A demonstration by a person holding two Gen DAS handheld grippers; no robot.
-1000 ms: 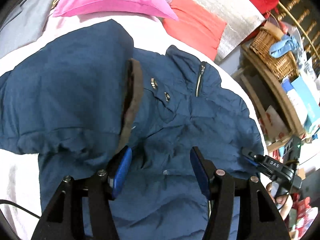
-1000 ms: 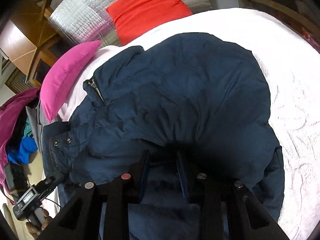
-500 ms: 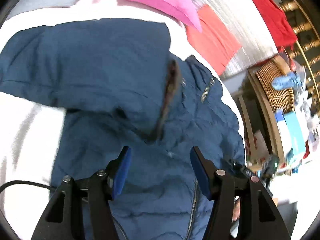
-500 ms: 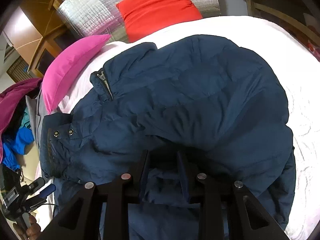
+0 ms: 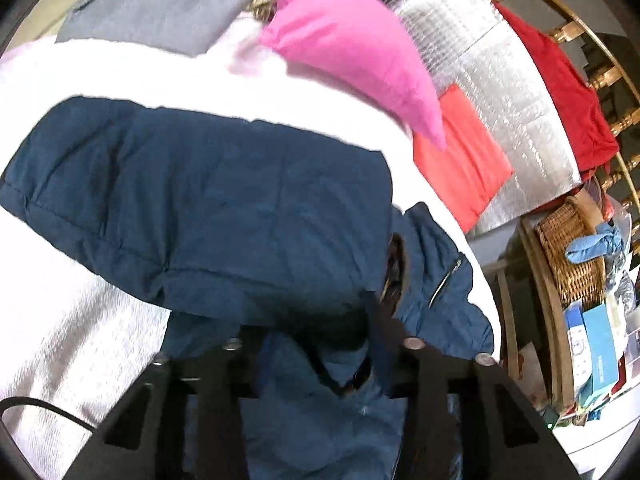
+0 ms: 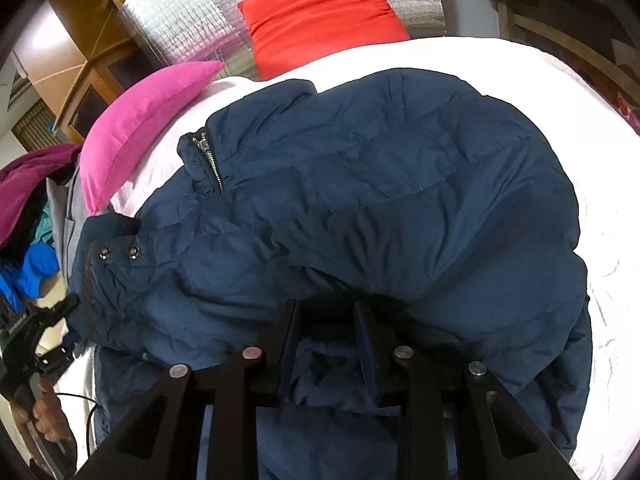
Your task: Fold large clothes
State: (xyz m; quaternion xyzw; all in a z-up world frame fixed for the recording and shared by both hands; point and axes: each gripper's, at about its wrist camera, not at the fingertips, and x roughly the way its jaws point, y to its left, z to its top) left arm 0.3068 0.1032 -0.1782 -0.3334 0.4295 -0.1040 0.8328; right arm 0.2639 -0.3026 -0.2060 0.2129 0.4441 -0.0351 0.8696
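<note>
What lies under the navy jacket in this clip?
The navy jacket lies on a white bedspread, which shows all around its edges. Anything directly beneath its padded body is covered and cannot be seen.

No legible text or labels.

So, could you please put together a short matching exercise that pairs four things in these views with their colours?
Things:
1. jacket
2. cushion against the silver panel
3. pillow beside the jacket's collar
4. bedspread

Colours:
a. white
b. pink
c. navy blue
d. red

Pairs: 1-c, 2-d, 3-b, 4-a
</note>
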